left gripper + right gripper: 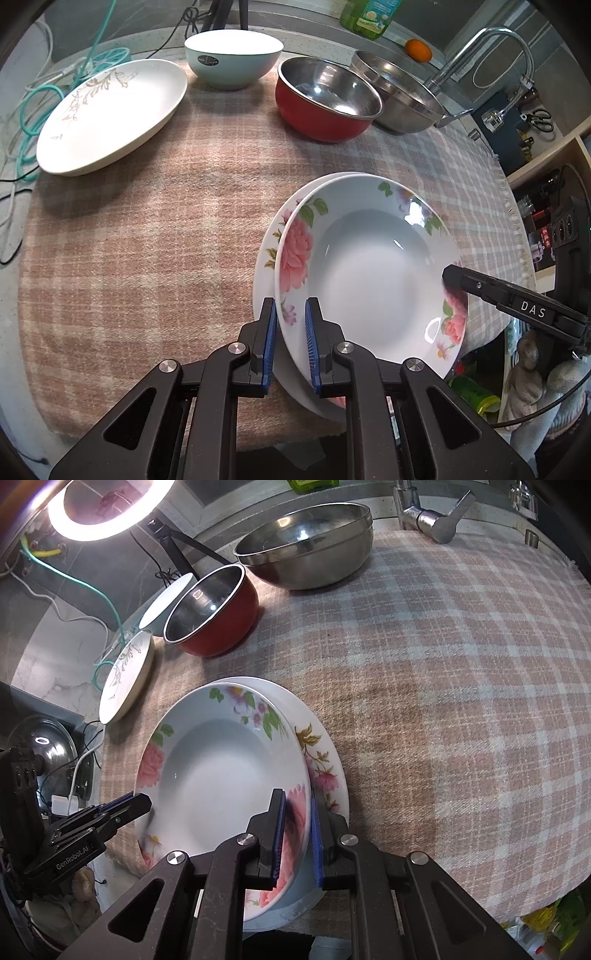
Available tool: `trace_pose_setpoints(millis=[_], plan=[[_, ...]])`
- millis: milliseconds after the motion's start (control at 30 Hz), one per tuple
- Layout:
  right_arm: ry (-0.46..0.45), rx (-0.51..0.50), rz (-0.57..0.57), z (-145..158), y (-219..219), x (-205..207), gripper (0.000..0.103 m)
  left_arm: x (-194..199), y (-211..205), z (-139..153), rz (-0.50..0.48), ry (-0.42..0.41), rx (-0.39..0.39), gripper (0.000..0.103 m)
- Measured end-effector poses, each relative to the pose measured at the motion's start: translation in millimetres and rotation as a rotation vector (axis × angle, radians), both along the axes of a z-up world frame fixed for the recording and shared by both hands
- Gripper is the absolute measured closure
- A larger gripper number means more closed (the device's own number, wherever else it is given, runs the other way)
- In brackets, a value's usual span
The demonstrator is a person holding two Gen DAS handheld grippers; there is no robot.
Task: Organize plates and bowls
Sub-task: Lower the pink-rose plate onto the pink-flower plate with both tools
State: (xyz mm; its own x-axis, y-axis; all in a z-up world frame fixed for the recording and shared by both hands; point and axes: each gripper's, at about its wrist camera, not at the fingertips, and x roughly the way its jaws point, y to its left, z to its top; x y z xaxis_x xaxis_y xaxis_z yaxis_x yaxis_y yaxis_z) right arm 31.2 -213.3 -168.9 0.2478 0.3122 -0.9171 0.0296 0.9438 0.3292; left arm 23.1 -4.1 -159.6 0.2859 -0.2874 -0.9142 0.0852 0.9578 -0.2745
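Observation:
A deep floral plate (pixel 373 269) sits tilted on a larger floral plate (pixel 269 254) near the table's front edge. My left gripper (pixel 290 339) straddles the deep plate's near rim, jaws slightly apart around it. My right gripper (pixel 297 834) straddles the opposite rim (pixel 295 812) the same way; its finger shows in the left wrist view (pixel 480 286). The left gripper shows in the right wrist view (pixel 125 808). Both plates also show in the right wrist view: the deep plate (pixel 218 775) and the larger plate (pixel 321 753).
A white oval plate (pixel 110 114), a pale green bowl (pixel 232 59), a red bowl (pixel 325 99) and a steel bowl (pixel 399 92) stand at the back of the checked cloth (pixel 166 240). A faucet (pixel 491 48) is at the right. Cables lie at the left.

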Motion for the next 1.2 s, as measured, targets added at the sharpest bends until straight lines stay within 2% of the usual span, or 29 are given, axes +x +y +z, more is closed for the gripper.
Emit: trace_pose_setpoints(millis=[633, 1200], plan=[[-0.045, -0.141, 0.084, 4.3, 17.9, -1.8, 0.086, -4.6, -15.2, 1.1, -0.055, -0.035, 0.101, 0.089], [-0.053, -0.253, 0.148, 5.4, 29.9, -2.8, 0.083, -3.9, -18.4, 0.4, -0.072, -0.038, 0.128, 0.089]])
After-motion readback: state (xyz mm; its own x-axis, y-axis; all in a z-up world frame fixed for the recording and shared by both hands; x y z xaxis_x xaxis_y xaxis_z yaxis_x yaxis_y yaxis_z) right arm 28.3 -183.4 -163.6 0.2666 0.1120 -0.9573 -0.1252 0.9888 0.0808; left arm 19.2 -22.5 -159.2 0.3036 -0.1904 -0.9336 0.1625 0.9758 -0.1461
